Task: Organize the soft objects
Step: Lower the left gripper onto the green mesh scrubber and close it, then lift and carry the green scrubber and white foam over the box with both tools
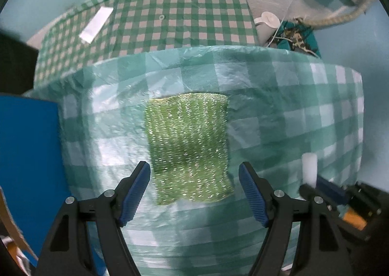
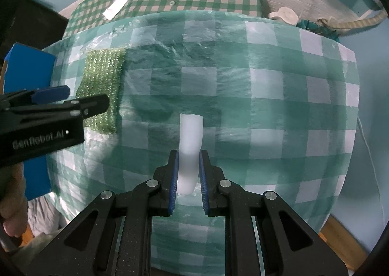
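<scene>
Left wrist view: the left gripper (image 1: pixel 194 190) stands wide, holding nothing, its blue pads either side of the near end of a green sparkly scrubbing cloth (image 1: pixel 189 147). The cloth lies flat on the surface (image 1: pixel 291 110), which wears a pale green checked plastic cover. A blue box (image 1: pixel 29 154) sits just beside the surface at the left edge. At the right, a white foam piece (image 1: pixel 309 169) sticks up from the right gripper (image 1: pixel 313 184).

Right wrist view: the right gripper (image 2: pixel 187 183) is closed narrow on the white foam piece (image 2: pixel 190 144), which stands out forward between the pads above the checked surface (image 2: pixel 267 81). The green cloth (image 2: pixel 103 83) lies well to the left, partly hidden by the left gripper (image 2: pixel 73 98)
</scene>
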Available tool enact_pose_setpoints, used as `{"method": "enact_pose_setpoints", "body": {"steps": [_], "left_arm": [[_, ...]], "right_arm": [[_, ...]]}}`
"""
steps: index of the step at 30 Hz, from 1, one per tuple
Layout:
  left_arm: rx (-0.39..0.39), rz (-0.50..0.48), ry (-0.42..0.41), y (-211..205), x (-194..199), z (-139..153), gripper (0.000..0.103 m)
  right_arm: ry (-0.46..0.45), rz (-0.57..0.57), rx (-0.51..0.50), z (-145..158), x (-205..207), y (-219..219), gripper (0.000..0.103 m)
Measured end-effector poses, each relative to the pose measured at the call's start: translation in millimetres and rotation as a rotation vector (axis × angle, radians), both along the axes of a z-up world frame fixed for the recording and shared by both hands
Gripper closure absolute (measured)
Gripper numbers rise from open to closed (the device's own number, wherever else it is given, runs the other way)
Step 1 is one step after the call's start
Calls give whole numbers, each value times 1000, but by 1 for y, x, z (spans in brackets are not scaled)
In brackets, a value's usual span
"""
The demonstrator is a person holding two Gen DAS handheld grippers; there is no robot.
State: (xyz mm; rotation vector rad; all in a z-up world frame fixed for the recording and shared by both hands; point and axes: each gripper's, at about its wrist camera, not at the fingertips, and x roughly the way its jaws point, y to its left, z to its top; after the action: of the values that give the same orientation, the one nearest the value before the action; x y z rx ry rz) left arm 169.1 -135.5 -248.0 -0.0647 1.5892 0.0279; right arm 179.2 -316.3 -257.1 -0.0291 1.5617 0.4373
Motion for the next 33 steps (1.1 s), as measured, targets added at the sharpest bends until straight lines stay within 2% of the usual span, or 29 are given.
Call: {"method": "enact_pose_setpoints", "body": {"steps": [11, 13, 14, 17, 19, 21, 25, 33], "left_arm": [[20, 3, 26, -4, 2, -16, 27], [13, 21, 41, 0, 1, -20, 36], [28, 25, 34, 3, 0, -21, 37], [36, 17, 15, 5, -2, -18, 49], [36, 13, 10, 7, -4, -16, 68], [30, 19, 20, 11, -4, -15, 77], [40, 15, 7, 16, -9, -9, 81], [99, -90, -15, 15, -29, 1, 81]], "right_arm": [[-12, 5, 1, 4, 3, -7, 88], [-12, 5, 1, 3, 2, -5, 88], [-12, 6, 0, 3, 2, -5, 88], [-15, 10, 0, 2, 2, -5, 88], [-17, 15, -1, 2, 3, -4, 88], [-18, 21, -1, 1, 4, -3, 88], [-27, 39, -2, 3, 5, 2, 88], [-60, 64, -18, 16, 4, 10, 88]]}}
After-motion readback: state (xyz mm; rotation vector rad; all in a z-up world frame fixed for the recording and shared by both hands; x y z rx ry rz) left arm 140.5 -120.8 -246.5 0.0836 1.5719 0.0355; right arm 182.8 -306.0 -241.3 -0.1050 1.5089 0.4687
